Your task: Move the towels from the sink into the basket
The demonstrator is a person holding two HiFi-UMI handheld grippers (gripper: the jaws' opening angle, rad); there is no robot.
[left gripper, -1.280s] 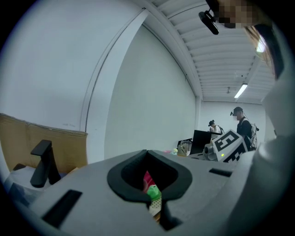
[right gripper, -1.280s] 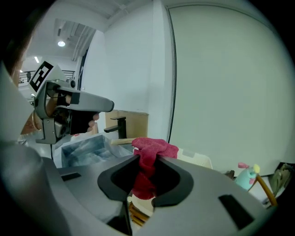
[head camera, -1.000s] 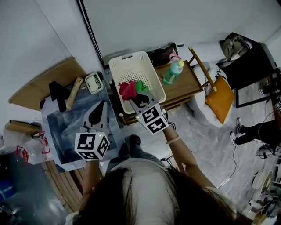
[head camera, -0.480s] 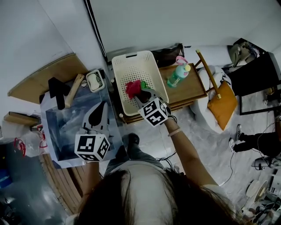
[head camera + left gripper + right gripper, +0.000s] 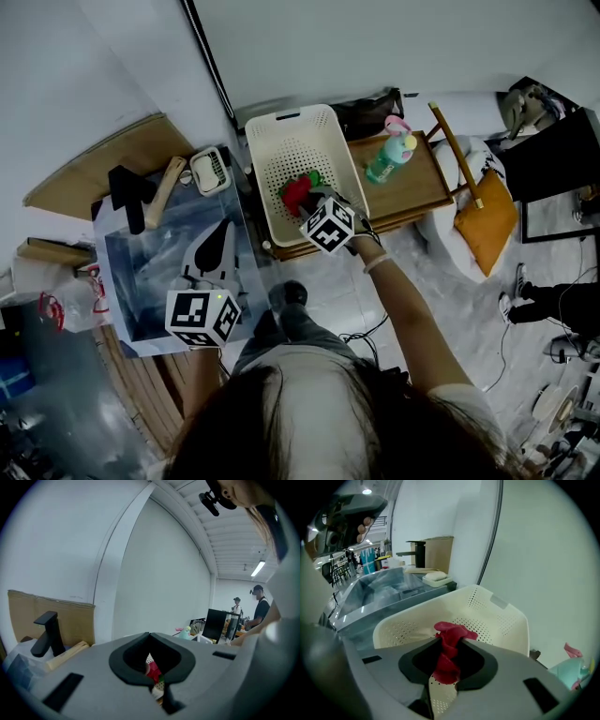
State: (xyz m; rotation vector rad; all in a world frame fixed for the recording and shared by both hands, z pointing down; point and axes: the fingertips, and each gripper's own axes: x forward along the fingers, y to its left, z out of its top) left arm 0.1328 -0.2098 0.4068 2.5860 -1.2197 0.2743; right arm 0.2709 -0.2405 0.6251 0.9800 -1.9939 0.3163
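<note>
A white perforated basket (image 5: 281,141) (image 5: 501,616) stands on a low wooden table. My right gripper (image 5: 306,200) (image 5: 447,660) reaches down into it, shut on a red towel (image 5: 296,190) (image 5: 450,641) that bunches up above the jaws. A scrap of green towel (image 5: 315,177) lies in the basket beside the red one. My left gripper (image 5: 217,234) (image 5: 154,679) hovers over the grey sink (image 5: 141,281), with its jaws together and nothing in them. Whether any towel lies in the sink is hard to tell.
A black faucet (image 5: 127,192), a wooden brush (image 5: 164,187) and a soap dish (image 5: 208,169) sit at the sink's far edge. A green spray bottle (image 5: 389,155) stands on the wooden table (image 5: 417,187) right of the basket. An orange cushion (image 5: 487,220) lies farther right.
My right gripper has sunk lower into the basket and tipped downward, carrying the red towel with it. The left gripper has stayed over the sink.
</note>
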